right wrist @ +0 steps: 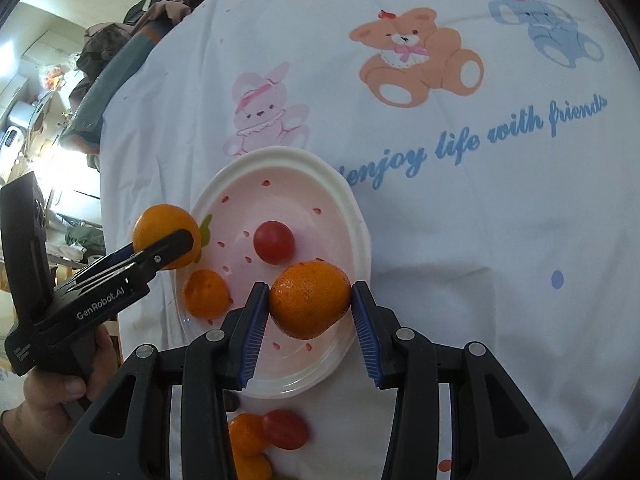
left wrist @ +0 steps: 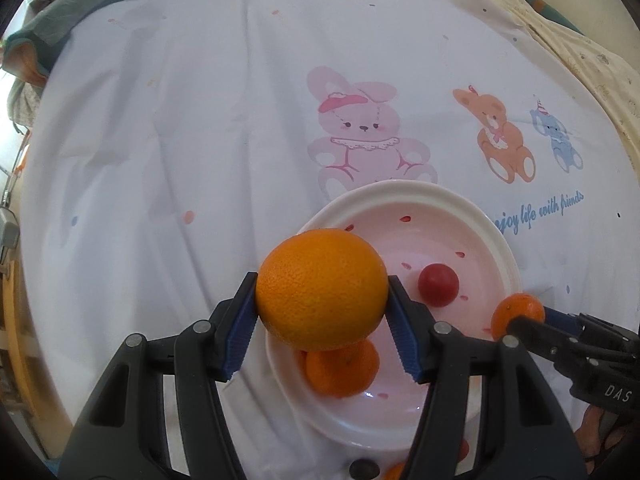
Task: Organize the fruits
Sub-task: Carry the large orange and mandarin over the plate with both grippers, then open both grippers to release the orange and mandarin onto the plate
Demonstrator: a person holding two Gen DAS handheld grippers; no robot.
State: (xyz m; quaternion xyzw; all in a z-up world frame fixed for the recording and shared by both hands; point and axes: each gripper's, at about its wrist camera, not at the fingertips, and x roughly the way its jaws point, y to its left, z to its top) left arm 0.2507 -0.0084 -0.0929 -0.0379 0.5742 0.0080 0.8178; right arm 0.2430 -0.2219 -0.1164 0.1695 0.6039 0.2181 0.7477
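Large orange [left wrist: 322, 289]: clenched between the pads of the left tongs [left wrist: 322, 332], held raised over the near-left rim of the plate.
Mandarin [right wrist: 309, 299]: gripped by the right tongs [right wrist: 310, 330], held above the near part of the plate.
Plate [right wrist: 348, 204]: pale pink with small red marks and a white rim, set on the cloth; a red cherry tomato [right wrist: 274, 241] and a small orange [right wrist: 206, 293] are seen lying inside it, apart from each other.
Loose fruit: another red tomato [right wrist: 285, 429] and two small orange fruits [right wrist: 246, 434] are seen on the cloth just in front of the plate, partly hidden by the right tongs.
Cloth [left wrist: 160, 140]: white, printed with a pink rabbit [left wrist: 362, 128], a bear and blue lettering; what is underneath it cannot be told.
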